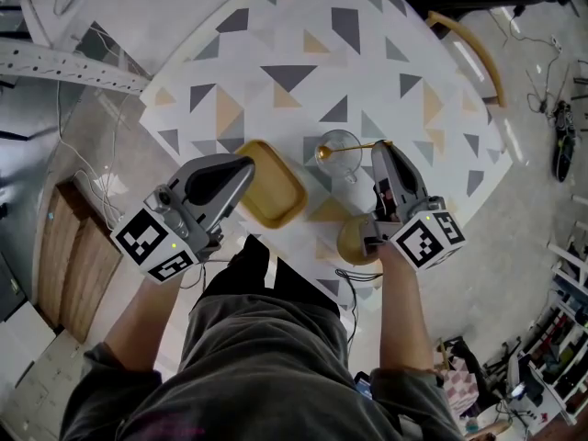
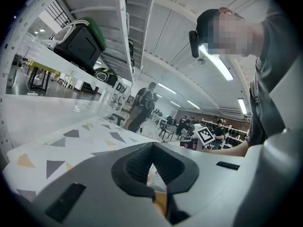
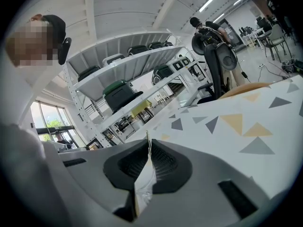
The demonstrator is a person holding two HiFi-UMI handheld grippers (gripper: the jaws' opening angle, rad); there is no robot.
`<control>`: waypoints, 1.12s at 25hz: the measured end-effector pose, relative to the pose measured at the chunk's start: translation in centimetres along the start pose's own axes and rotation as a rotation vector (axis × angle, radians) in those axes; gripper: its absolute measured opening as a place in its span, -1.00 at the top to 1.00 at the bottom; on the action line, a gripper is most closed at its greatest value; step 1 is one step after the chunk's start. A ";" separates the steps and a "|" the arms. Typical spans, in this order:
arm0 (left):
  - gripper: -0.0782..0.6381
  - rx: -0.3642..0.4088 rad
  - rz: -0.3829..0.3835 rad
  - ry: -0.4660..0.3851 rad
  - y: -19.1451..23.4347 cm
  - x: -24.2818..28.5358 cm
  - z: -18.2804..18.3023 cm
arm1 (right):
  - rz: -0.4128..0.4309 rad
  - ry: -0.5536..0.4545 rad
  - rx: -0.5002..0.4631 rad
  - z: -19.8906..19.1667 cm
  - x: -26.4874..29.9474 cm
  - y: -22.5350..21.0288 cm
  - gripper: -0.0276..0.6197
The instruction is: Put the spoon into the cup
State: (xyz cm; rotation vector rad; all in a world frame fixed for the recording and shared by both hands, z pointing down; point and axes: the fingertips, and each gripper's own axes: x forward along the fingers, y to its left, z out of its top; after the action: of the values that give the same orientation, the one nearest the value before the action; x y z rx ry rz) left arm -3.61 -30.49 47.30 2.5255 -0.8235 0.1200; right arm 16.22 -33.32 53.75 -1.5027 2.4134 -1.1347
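Your right tool [image 1: 382, 147] grips the spoon [image 1: 327, 152] by its handle, bowl at the cup [image 1: 344, 175] mouth, left tool [image 1: 246, 166] closed and empty; next, probably tip it in and release.

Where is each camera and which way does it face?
Head view: head-mounted, steeply down at table, cup, left gripper, right gripper; forearms show.
Left gripper view: along its shut jaws across the table; torso at right.
Right gripper view: along jaws shut on spoon, toward shelves; head upper left.
Shared: right gripper's marker cube, in head and left gripper views.
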 end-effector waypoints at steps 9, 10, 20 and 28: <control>0.74 0.016 -0.002 -0.014 -0.8 -0.7 0.9 | -0.001 0.019 0.013 -0.2 -0.4 0.2 0.64; 0.74 0.019 -0.003 -0.017 -0.9 -0.7 1.0 | -0.003 0.017 0.012 -0.1 -0.5 0.2 0.63; 0.74 0.054 -0.022 -0.050 -2.5 -2.3 3.0 | -0.033 -0.027 0.002 1.2 -3.0 1.5 0.54; 0.74 0.088 -0.048 -0.083 -4.5 -3.9 4.8 | -0.060 -0.082 -0.033 2.5 -6.3 3.6 0.54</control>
State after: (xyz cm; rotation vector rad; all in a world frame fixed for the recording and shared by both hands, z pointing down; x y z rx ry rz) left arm -4.51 -27.48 40.28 2.6463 -0.8057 0.0371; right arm 17.89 -28.77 47.80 -1.6088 2.3600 -1.0267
